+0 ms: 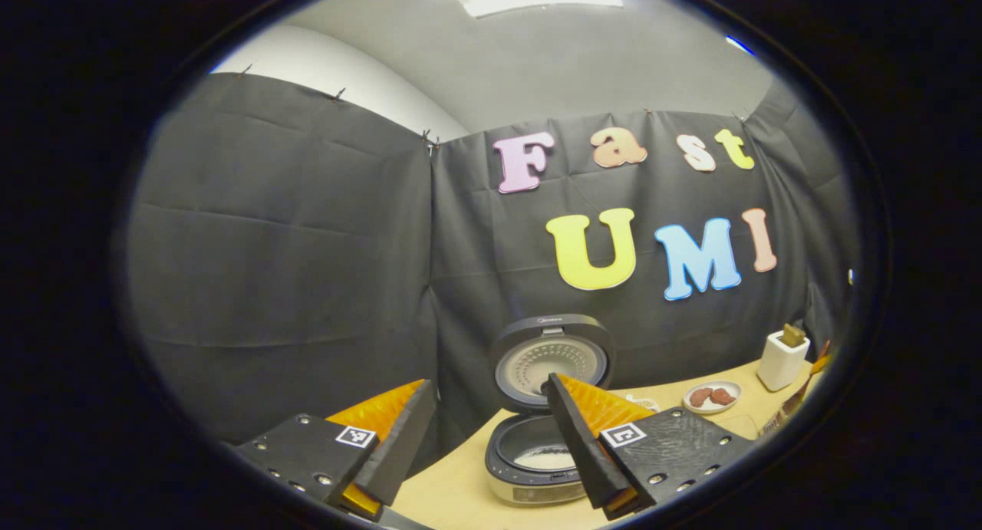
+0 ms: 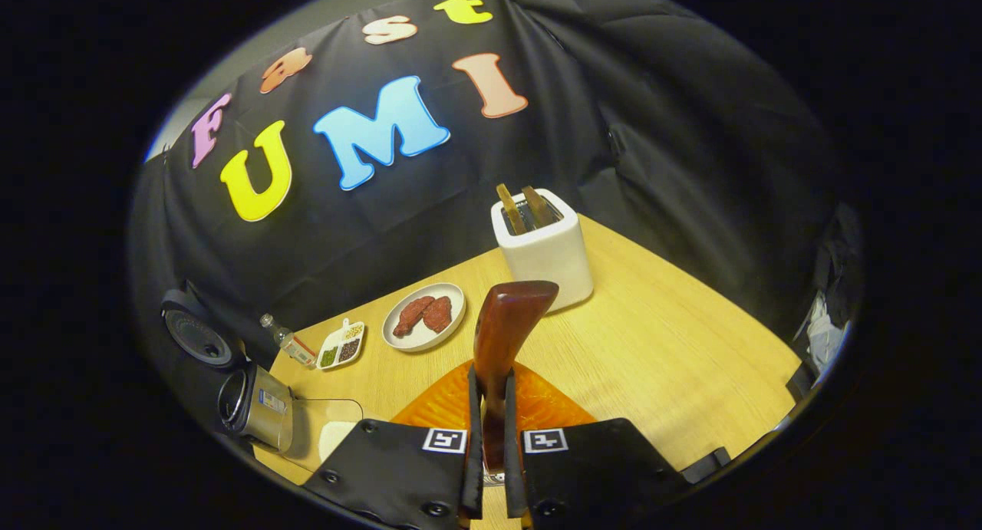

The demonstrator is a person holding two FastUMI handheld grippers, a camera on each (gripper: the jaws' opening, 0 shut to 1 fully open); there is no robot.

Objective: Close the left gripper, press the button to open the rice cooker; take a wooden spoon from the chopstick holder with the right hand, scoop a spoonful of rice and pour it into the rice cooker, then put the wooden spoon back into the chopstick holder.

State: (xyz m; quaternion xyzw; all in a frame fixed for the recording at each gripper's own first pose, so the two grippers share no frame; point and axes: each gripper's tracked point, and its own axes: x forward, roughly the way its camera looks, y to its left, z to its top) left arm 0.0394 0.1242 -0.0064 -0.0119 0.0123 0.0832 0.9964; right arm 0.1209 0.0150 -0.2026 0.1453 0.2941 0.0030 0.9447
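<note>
1. My right gripper has its fingers clamped together on the wooden spoon, one on each side of its lower part. The spoon rises upright from between them, and its broad, dark reddish-brown end is the farthest part from me in the right gripper view.
2. My left gripper holds nothing; its fingers stand wide apart above the near edge of the table.
3. Seen through that gap in the left gripper view, the rice cooker sits on the table with its lid swung up and back. White rice lies in the bottom of the inner pot.
4. Beyond the spoon in the right gripper view stands a white holder with two brown wooden pieces sticking out of its top. It rests on the table near the black cloth wall. I cannot tell for sure that this is the chopstick holder.
5. To the left of the holder is a small white plate carrying two reddish pieces of meat.
6. Farther left lie a divided white dish with green, dark and yellow contents, and just beside it a small clear bottle.
7. At the far left of the right gripper view I see the rice cooker again, tilted by the lens, with its lid open. A clear container with something white in it sits just beside the cooker, on the near side.
</note>
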